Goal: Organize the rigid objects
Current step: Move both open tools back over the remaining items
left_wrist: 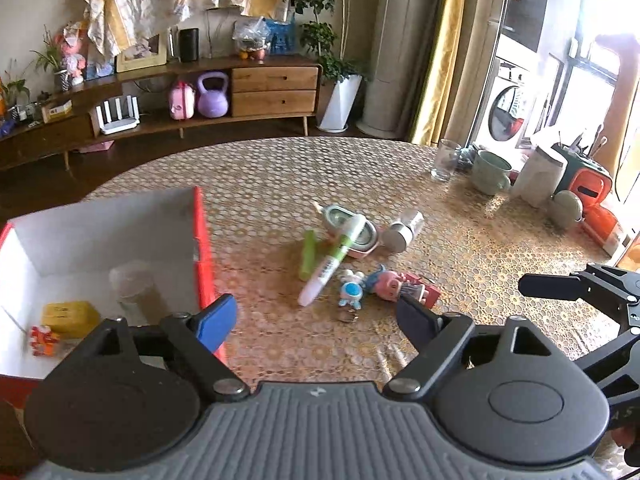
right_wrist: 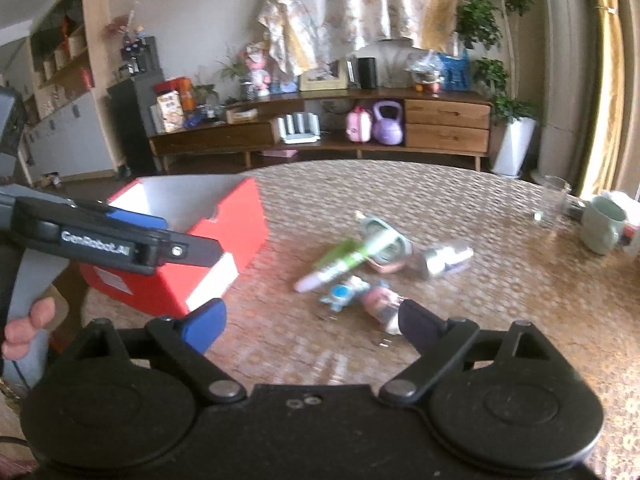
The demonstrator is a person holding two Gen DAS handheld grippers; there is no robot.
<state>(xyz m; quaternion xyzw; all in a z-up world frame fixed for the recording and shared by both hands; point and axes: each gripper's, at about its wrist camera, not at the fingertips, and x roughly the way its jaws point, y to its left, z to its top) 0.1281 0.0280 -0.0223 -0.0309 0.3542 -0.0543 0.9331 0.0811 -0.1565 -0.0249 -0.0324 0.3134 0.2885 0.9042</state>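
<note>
- A small heap of rigid odds and ends lies mid-counter: a white marker with a green band [left_wrist: 329,265] rests slantwise across a pink-rimmed oval case [left_wrist: 352,232], with a loose green cap [left_wrist: 307,254] just beside its left.
- A silver cylinder [left_wrist: 401,229] lies on its side to the right of the case; nearer me sit a blue-and-white figurine [left_wrist: 352,289] and a pink pig figurine [left_wrist: 387,282], touching or nearly so.
- Left of the heap stands a red box [left_wrist: 202,240] with a white inside, open at the top; in it are a yellow block [left_wrist: 71,317], a small red-and-white toy [left_wrist: 43,340] and a clear jar [left_wrist: 134,288].
- The counter [left_wrist: 480,248] wears a gold honeycomb cloth. Far right on it stand a drinking glass [left_wrist: 445,160], a pale green mug [left_wrist: 491,172] and a white jug [left_wrist: 538,174], well apart from the heap.
- The left gripper [left_wrist: 316,322] has its fingers [left_wrist: 216,322] spread wide with nothing between them, one by the box wall; the heap lies just ahead.
- The right gripper [right_wrist: 312,322] is likewise wide apart and empty; its dark fingertip sits in front of the pig figurine. The view is blurred.
- A hand [right_wrist: 24,330] grips the left tool's handle.
</note>
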